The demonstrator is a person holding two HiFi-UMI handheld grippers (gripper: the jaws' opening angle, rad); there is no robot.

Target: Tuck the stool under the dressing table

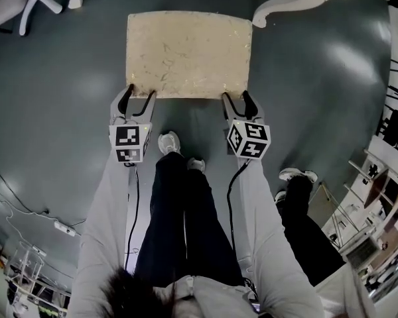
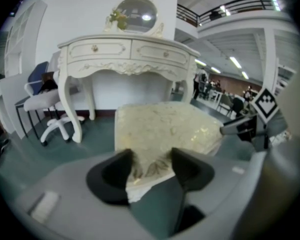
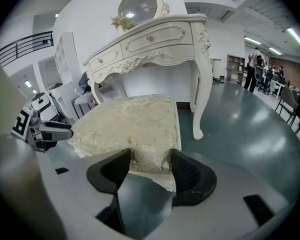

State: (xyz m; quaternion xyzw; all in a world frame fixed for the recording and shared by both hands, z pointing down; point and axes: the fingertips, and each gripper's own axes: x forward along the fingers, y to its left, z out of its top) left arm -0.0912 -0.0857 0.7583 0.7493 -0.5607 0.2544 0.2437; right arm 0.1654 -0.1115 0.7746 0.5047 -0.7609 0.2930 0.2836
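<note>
Biggest thing here is the dressing table point(image 2: 125, 54): white, carved, curvy legs, two drawers with little knobs, and a round mirror point(image 2: 135, 14) on top. It stands on a smooth grey-green floor point(image 1: 66, 111) that shines under the lights.

The stool point(image 1: 188, 53) sits right in front of the table, out in the open and not under it yet. Its far right corner is near one of the table's curled feet. The top is a rectangular padded cushion in cream fabric with a faint gold leafy pattern, kind of brocade-looking, soft and puffy at the edges.

The person is standing at the near side with both tools on it. The left gripper point(image 1: 136, 101) has its black jaws clamped on the near left corner of the cushion, with the fabric bunched up between them. The right gripper point(image 1: 237, 103) is doing the same on the near right corner, jaws a modest way apart with the padded edge pinched in between. Both have grey plastic bodies, and each carries a cube point(image 1: 128, 143) with black-and-white square markers.
</note>
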